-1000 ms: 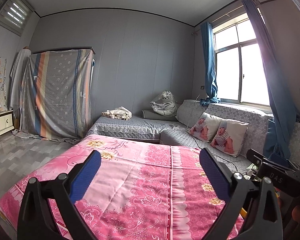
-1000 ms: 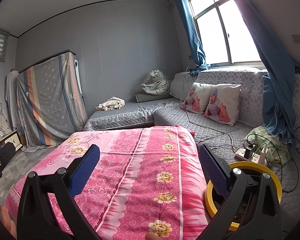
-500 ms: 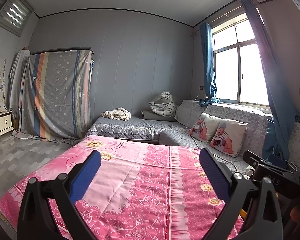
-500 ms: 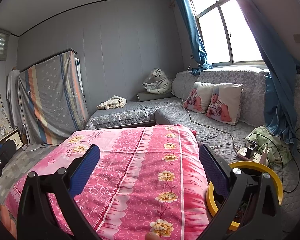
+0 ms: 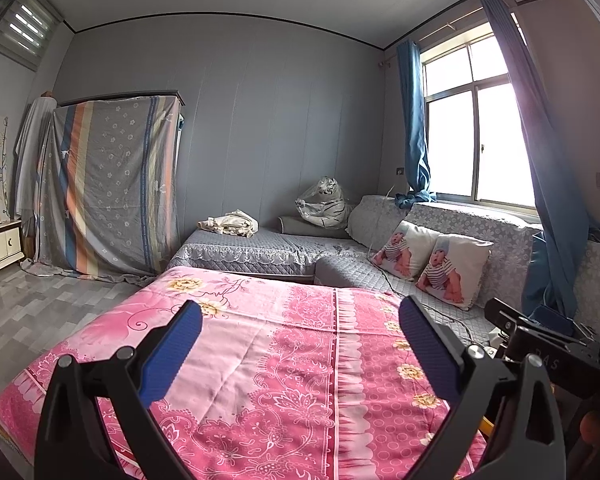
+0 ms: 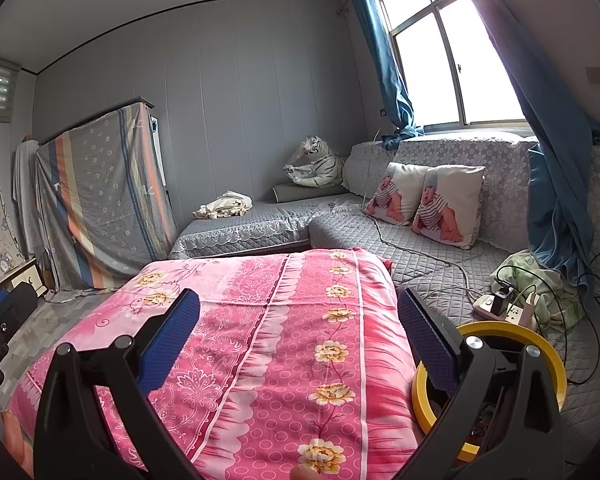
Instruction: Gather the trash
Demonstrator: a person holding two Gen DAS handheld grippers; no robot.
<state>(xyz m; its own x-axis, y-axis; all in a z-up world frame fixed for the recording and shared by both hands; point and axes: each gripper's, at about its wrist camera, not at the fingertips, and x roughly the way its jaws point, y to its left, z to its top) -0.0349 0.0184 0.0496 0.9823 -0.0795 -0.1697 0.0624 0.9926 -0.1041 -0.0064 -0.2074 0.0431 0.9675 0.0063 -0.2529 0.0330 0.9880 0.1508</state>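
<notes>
Two grippers over pink quilt [image 5: 284,360]: left gripper [image 5: 300,344] jaws wide apart, empty; right gripper [image 6: 298,334] likewise spread, holding nothing. Yellow-rimmed bin [image 6: 540,344] sits just beside quilt's right edge, behind right finger; trash inside too dim to identify

This is a lived-in room of a home, a sitting room that also sleeps. A pink flowered quilt [image 5: 284,364] covers a bed in the near middle. Behind it an L-shaped grey sofa [image 6: 384,236] runs along the far and right walls, with two baby-print cushions [image 6: 424,204] and a plush white tiger [image 5: 324,204]. Blue curtains [image 5: 414,128] hang at the window [image 5: 476,140], and a striped sheet [image 5: 108,188] drapes furniture at far left.
</notes>
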